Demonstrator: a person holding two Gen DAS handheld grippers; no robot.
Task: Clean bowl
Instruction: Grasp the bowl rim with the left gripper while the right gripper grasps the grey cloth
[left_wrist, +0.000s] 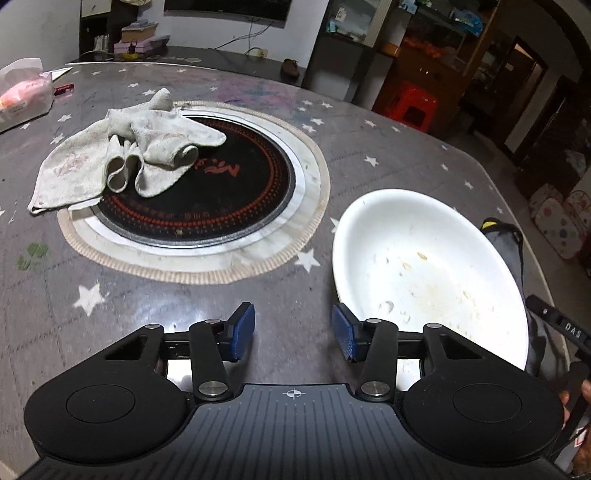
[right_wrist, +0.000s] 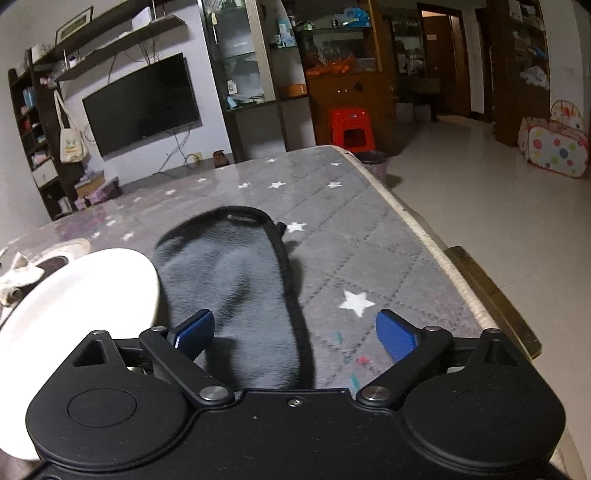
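The left wrist camera sits just behind the left claw and looks steeply down onto the counter, close above it, with the white bowl ahead and right of the claw. The right wrist camera rides behind the right claw, tilted less steeply, facing across the counter's far edge into the room. Both views share the bowl, the grey cloth beside it, the red stool and the cabinets.

Both views are showing a dim room, lit from above by indoor light. The glossy table cover is reflecting soft glare. The white bowl is looking the brightest. Fisheye distortion is bending the edges and darkening the corners. The far doorway is glowing warm, while the background is staying soft and grainy.
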